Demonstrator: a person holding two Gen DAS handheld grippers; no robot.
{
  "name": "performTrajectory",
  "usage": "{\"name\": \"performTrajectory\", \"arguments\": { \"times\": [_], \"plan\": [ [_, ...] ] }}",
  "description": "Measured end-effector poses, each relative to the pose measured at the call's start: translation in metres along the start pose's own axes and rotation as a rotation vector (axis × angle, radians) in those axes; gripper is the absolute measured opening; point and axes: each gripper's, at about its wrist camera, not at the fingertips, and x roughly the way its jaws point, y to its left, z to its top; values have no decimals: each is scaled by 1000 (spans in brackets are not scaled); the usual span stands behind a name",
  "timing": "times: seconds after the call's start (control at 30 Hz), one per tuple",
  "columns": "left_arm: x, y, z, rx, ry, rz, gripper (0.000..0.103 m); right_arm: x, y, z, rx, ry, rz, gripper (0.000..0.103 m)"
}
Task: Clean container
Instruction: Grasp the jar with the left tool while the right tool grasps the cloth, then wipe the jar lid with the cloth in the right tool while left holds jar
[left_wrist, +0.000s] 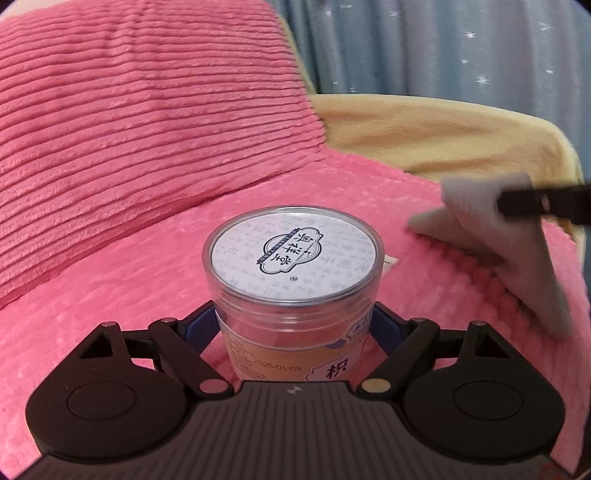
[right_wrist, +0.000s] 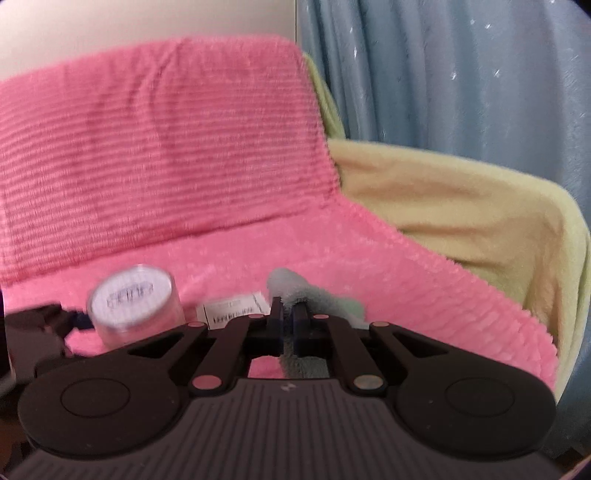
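Note:
A clear plastic container (left_wrist: 293, 280) with a white printed lid stands upright over the pink seat, and my left gripper (left_wrist: 293, 325) is shut on its sides. The same container (right_wrist: 135, 304) shows blurred at the lower left of the right wrist view, with the left gripper's tip beside it. My right gripper (right_wrist: 289, 314) is shut on a grey-green cloth (right_wrist: 314, 295) that bunches past its fingers. In the left wrist view that cloth (left_wrist: 498, 240) hangs blurred to the container's right, apart from it, under the right gripper's dark fingers (left_wrist: 543, 201).
A pink ribbed blanket (left_wrist: 129, 129) covers the chair's back and seat. A pale yellow blanket (right_wrist: 461, 206) drapes the right armrest. Blue curtains (right_wrist: 461, 74) hang behind. A white printed paper label (right_wrist: 236, 310) lies on the seat beside the container.

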Motion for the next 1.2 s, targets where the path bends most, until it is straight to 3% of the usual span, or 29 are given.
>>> {"name": "performTrajectory", "arguments": {
  "times": [0.1, 0.33, 0.63, 1.0, 1.2],
  "plan": [
    [-6, -1, -4, 31, -5, -41, 86, -9, -1, 7, 51, -32, 111, 3],
    [-15, -9, -11, 77, -31, -144, 86, 1, 38, 19, -46, -8, 290, 3],
    [-8, -3, -13, 75, -29, -156, 85, 20, 53, 3, -217, 124, 307, 3],
    [-10, -2, -17, 71, -49, -161, 85, 35, 38, 3, -19, 207, 554, 3],
    [-11, -2, -18, 81, -57, -168, 85, 59, 51, 6, 30, 195, 570, 3]
  ]
}}
